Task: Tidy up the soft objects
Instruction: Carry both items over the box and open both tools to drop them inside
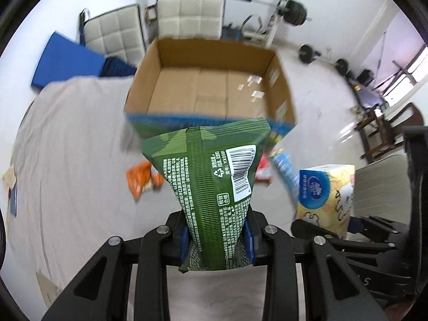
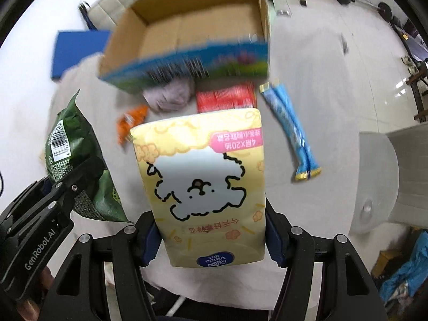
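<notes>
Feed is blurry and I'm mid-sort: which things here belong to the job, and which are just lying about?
Job:
- green pack, in left hand-held gripper
- yellow tissue pack, in right hand-held gripper
- cardboard box, empty
- orange packet, red pack, blue sticks, grey cloth on the sheet

Lying about:
- white chairs
- barbell weights
- blue mat

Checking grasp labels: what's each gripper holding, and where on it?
Left gripper: green packet, pinched near its lower end. Right gripper: yellow tissue pack, clamped across its lower sides.

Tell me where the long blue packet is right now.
In the right wrist view, the long blue packet lies on the cloth-covered table, right of the red packet and just beyond the cardboard box's near right corner.
</notes>
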`<state>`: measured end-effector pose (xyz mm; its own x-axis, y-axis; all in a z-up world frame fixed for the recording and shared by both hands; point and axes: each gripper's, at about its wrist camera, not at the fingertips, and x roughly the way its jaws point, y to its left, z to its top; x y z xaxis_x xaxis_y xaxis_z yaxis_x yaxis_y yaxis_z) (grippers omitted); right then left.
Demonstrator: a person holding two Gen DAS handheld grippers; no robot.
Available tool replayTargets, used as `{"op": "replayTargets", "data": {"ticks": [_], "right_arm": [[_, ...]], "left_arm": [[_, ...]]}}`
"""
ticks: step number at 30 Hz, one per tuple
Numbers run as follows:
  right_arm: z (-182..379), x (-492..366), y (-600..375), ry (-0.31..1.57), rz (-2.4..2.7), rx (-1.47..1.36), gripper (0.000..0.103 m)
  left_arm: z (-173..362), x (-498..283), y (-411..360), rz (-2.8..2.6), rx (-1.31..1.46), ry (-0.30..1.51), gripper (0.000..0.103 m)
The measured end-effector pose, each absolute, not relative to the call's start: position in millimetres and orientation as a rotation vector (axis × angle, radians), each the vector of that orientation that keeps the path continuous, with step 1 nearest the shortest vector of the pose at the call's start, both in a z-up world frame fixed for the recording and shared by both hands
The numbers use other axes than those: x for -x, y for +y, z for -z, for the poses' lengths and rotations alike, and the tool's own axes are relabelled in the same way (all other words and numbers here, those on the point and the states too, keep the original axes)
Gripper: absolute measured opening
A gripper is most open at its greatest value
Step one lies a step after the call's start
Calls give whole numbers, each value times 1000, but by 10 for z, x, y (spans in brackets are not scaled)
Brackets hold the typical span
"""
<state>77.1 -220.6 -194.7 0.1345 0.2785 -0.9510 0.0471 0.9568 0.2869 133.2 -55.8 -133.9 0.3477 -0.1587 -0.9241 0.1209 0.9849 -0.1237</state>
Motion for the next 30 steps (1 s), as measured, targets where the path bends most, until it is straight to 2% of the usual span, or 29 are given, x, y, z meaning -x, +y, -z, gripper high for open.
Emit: {"op": "replayTargets", "data": {"ticks": [5,11,18,21,30], "right_arm": [[1638,-1130,-2325,1351,-178,-292,66],[1675,-1819,-2403,1308,-121,-276,66],[2008,-2849,-2436,1337,-59,-270,66],[1949,-3276,-2275,1375,-48,-262,66],[2684,-4061,-2193,1448,-15,-197,67]], "left_arm": [[1041,-1912,-529,237,51,1167,28],[1182,-2795,-487,271,27,1201,28],[1739,-3743,-525,311,49,1318,28],[2017,-4067,-576,327,41,1371,28],[2718,-4683,-797,384,12,1504,28]]}}
